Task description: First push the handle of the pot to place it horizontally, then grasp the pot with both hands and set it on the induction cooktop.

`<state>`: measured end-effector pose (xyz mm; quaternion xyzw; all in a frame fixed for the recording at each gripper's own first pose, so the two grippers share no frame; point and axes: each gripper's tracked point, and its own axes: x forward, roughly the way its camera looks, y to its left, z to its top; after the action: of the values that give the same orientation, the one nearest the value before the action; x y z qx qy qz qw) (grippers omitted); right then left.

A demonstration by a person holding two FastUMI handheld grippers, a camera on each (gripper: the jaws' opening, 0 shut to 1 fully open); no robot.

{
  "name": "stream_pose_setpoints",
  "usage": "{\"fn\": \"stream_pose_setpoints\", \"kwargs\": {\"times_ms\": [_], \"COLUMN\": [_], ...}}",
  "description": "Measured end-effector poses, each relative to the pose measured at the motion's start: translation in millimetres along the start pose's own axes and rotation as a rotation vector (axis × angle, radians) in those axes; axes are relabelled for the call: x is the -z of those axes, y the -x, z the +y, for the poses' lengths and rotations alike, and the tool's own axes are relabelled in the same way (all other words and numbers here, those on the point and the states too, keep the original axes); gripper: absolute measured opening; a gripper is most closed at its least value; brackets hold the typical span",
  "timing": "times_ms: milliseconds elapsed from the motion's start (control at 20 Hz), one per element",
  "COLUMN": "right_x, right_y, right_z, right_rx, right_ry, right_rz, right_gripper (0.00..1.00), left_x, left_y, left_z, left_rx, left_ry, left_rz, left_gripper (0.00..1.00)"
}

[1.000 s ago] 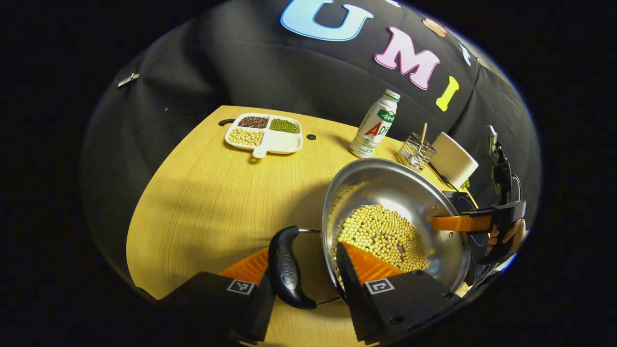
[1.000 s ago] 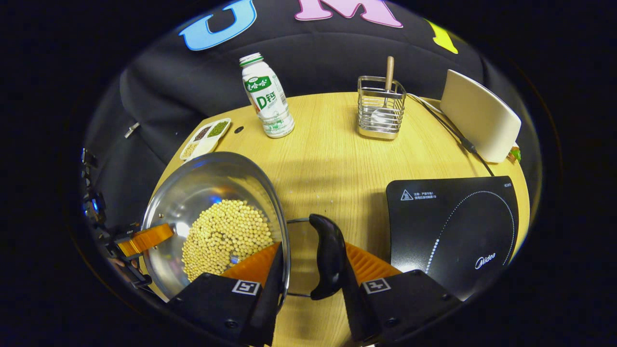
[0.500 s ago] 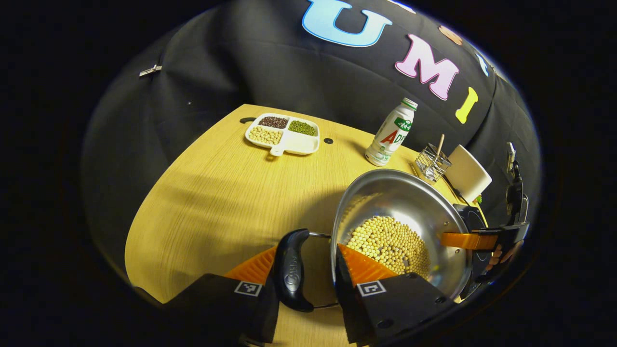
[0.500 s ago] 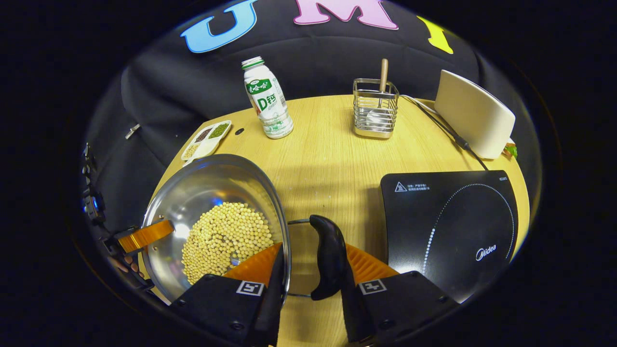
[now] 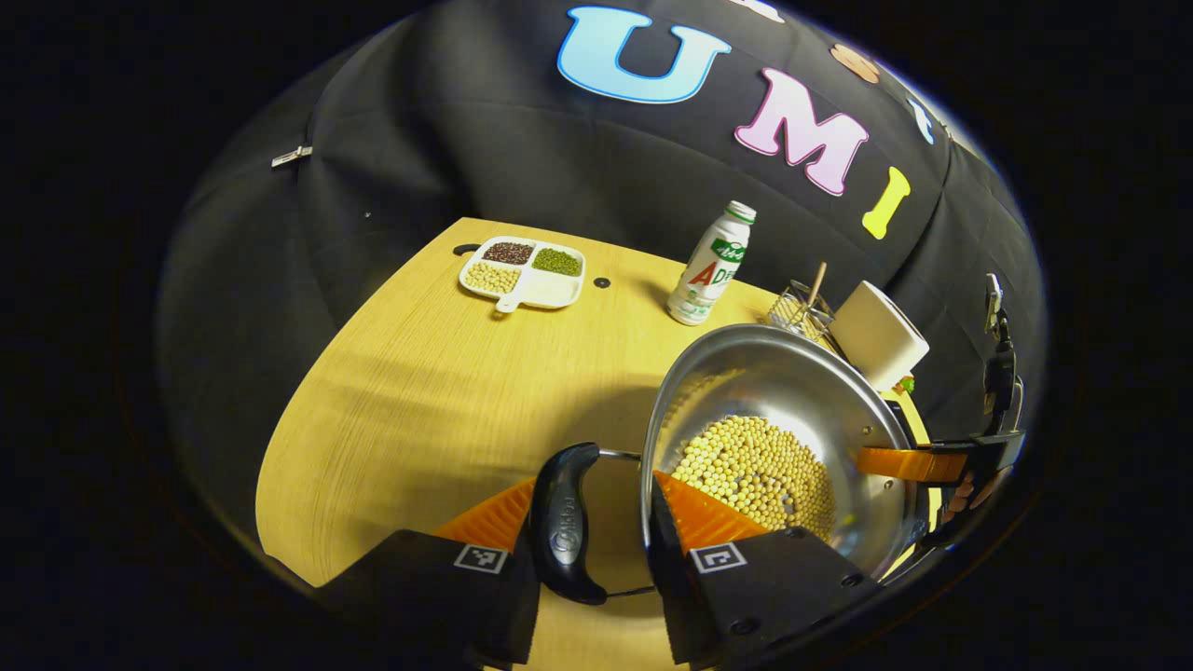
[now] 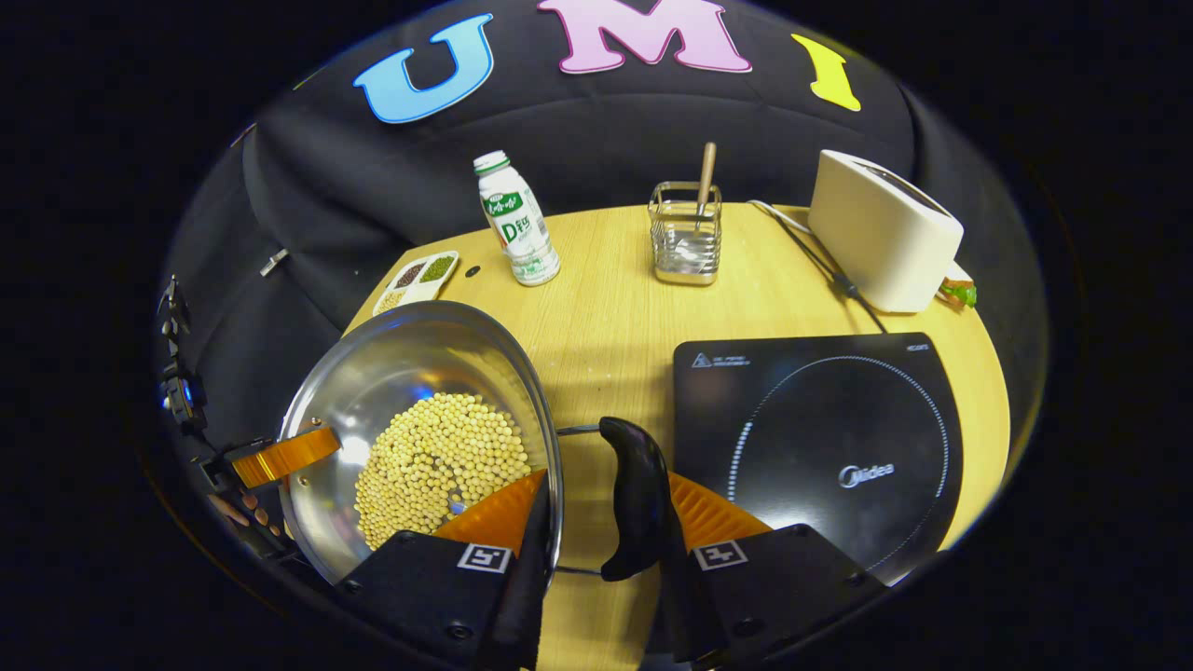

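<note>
The steel pot, its bottom covered with pale beans, is carried between the two grippers above the wooden table, left of the induction cooktop and apart from it. The left gripper pinches the pot's left side, one finger inside the rim and the other outside its black handle, jaws pressed on wall and handle together. The right gripper holds the right side the same way, clamping the rim and the other black handle. Each gripper also shows across the pot in the other's view, with fingers of the holding hand beneath. At the table's far edge stand a divided dish of beans, a bottle, a wire holder with a wooden-handled utensil, and a white appliance.
</note>
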<state>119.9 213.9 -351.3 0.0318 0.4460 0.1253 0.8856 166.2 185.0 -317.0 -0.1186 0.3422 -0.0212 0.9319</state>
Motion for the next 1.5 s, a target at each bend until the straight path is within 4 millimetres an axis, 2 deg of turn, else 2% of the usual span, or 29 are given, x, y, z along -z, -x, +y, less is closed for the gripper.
{"fn": "stream_pose_setpoints", "kwargs": {"times_ms": [50, 200, 450, 500, 550, 600, 750, 950, 1000, 1050, 1100, 1150, 1200, 1250, 1350, 1400, 1450, 1500], "right_x": [-3, -7, -21, -23, -25, -26, -32, -42, -43, -45, -48, -50, -51, -52, -50, -50, -51, -49], "right_y": [11, 37, 70, 75, 78, 80, 86, 92, 92, 92, 94, 96, 97, 96, 94, 90, 89, 88], "right_z": [-7, -33, -79, -89, -99, -109, -137, -169, -177, -185, -193, -203, -211, -218, -235, -243, -249, -256], "right_rx": [0.001, 0.008, 0.018, 0.022, 0.026, 0.031, 0.043, 0.056, 0.059, 0.060, 0.063, 0.065, 0.066, 0.066, 0.066, 0.066, 0.066, 0.068], "right_ry": [-0.001, -0.003, -0.007, -0.012, -0.017, -0.021, -0.037, -0.041, -0.045, -0.049, -0.053, -0.047, -0.042, -0.040, -0.045, -0.052, -0.057, -0.058], "right_rz": [-0.010, -0.019, -0.048, -0.052, -0.053, -0.054, -0.058, -0.075, -0.076, -0.079, -0.089, -0.093, -0.097, -0.097, -0.080, -0.073, -0.072, -0.072], "right_gripper": [0.56, 0.56, 0.55, 0.60, 0.56, 0.51, 0.56, 0.55, 0.51, 0.55, 0.55, 0.51, 0.51, 0.55, 0.55, 0.51, 0.55, 0.51], "left_x": [-1, -1, -5, -6, -5, -5, -5, -7, -7, -6, -6, -5, -4, -2, 4, 5, 6, 8], "left_y": [5, 20, 24, 24, 22, 19, 10, -5, -9, -13, -16, -20, -25, -30, -38, -42, -47, -50], "left_z": [-11, -44, -100, -111, -121, -131, -158, -191, -199, -206, -214, -222, -228, -236, -249, -255, -260, -264], "left_rx": [0.003, 0.011, 0.029, 0.033, 0.036, 0.037, 0.044, 0.058, 0.061, 0.063, 0.067, 0.071, 0.073, 0.075, 0.074, 0.074, 0.073, 0.072], "left_ry": [0.000, -0.009, -0.032, -0.035, -0.040, -0.044, -0.055, -0.068, -0.072, -0.075, -0.076, -0.077, -0.079, -0.076, -0.074, -0.075, -0.077, -0.080], "left_rz": [-0.004, -0.002, -0.011, -0.010, -0.006, 0.000, 0.002, 0.006, 0.008, 0.010, 0.014, 0.013, 0.013, 0.017, 0.033, 0.033, 0.033, 0.034], "left_gripper": [0.57, 0.57, 0.57, 0.57, 0.57, 0.57, 0.55, 0.57, 0.57, 0.57, 0.57, 0.57, 0.57, 0.57, 0.57, 0.57, 0.57, 0.56]}}
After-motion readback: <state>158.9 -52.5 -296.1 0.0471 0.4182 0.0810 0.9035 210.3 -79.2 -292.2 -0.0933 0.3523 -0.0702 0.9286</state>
